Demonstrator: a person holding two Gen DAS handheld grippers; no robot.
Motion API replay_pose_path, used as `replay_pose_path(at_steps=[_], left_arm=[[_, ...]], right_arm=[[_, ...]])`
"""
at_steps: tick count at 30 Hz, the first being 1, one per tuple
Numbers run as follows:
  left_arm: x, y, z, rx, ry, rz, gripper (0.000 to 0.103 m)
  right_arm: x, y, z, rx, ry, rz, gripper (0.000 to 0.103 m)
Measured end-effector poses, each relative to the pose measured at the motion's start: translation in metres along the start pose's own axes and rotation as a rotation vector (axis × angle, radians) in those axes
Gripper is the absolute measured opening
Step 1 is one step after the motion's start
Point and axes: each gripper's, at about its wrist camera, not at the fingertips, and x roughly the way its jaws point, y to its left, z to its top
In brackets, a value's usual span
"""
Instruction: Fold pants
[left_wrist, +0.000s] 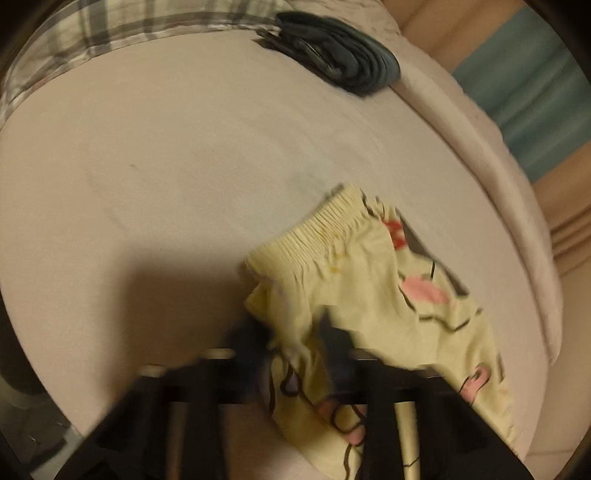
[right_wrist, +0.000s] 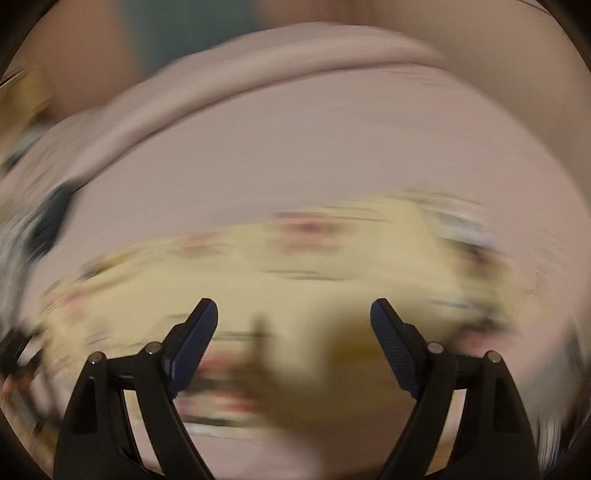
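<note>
Yellow printed pants (left_wrist: 369, 295) on bed (left_wrist: 166, 184) are seen around the blurred left tool (left_wrist: 291, 339), grip undeterminable; right tool (right_wrist: 293, 314) held wide apart above pants.

A pale pink bedsheet (left_wrist: 192, 155) covers the mattress. A folded dark grey garment (left_wrist: 340, 51) lies at its far edge, just beside a plaid grey-and-cream blanket (left_wrist: 110, 29). A teal strip (left_wrist: 532, 99) shows beyond the bed, against tan surroundings.

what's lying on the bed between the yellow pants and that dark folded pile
Nothing: in the left wrist view only bare pink sheet separates the yellow pants from the dark folded clothes.
</note>
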Motion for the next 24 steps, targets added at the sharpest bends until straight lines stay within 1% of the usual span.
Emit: replay_pose_path(at_steps=[1,2,3,4,5,7,9,10,11,12,13,14,15,16,17,18,20,22,24], left_arm=[[-0.001,-0.002,-0.003,0.012,-0.019,0.010,0.011],[-0.003,-0.003,-0.005,0.013,-0.028,0.021,0.011],[-0.007,-0.003,-0.005,0.006,-0.030,0.020,0.010],[-0.013,0.000,-0.004,-0.017,-0.034,0.006,0.009],[-0.019,0.004,-0.004,-0.038,-0.037,-0.006,0.009],[-0.041,0.010,-0.003,-0.070,-0.064,-0.040,0.009],[-0.057,0.015,-0.005,-0.077,-0.083,-0.059,0.009],[-0.060,0.015,-0.007,-0.074,-0.086,-0.054,0.009],[-0.060,0.015,-0.010,-0.058,-0.086,-0.033,0.009],[-0.056,0.016,-0.014,-0.035,-0.081,0.005,0.009],[-0.048,0.016,-0.017,-0.022,-0.060,0.043,0.009],[-0.040,0.018,-0.020,-0.015,-0.037,0.067,0.009],[-0.033,0.021,-0.024,-0.014,-0.020,0.083,0.009],[-0.028,0.024,-0.026,-0.010,-0.012,0.093,0.009],[-0.026,0.025,-0.027,-0.007,-0.012,0.094,0.009],[-0.027,0.024,-0.027,-0.002,-0.018,0.095,0.009],[-0.033,0.020,-0.025,0.010,-0.020,0.107,0.009],[-0.042,0.016,-0.023,0.027,-0.033,0.102,0.009],[-0.045,0.017,-0.023,0.030,-0.031,0.093,0.009]], right_arm=[[0.000,-0.034,-0.002,0.079,0.001,-0.050,0.086],[0.000,-0.060,-0.005,0.151,0.001,-0.064,0.087],[0.001,-0.079,-0.007,0.213,0.008,-0.066,0.087],[0.003,-0.091,-0.008,0.249,0.013,-0.061,0.087],[0.006,-0.107,-0.009,0.296,0.024,-0.043,0.087],[0.012,-0.119,-0.007,0.331,0.025,0.005,0.086],[0.017,-0.120,-0.002,0.335,0.000,0.057,0.086],[0.019,-0.122,0.002,0.336,-0.007,0.067,0.086],[0.023,-0.120,0.006,0.335,-0.018,0.070,0.085],[0.025,-0.113,0.008,0.328,-0.030,0.071,0.082],[0.028,-0.109,0.008,0.325,-0.039,0.069,0.071],[0.031,-0.104,0.011,0.312,-0.048,0.062,0.064],[0.034,-0.098,0.013,0.297,-0.053,0.049,0.050],[0.036,-0.094,0.015,0.280,-0.053,0.031,0.032],[0.039,-0.090,0.017,0.260,-0.052,0.019,0.019],[0.038,-0.088,0.020,0.263,-0.051,0.039,0.011],[0.028,-0.087,0.027,0.277,-0.087,0.032,0.011],[0.012,-0.091,0.033,0.287,-0.138,0.069,0.010],[0.000,-0.099,0.036,0.300,-0.167,0.098,0.010]])
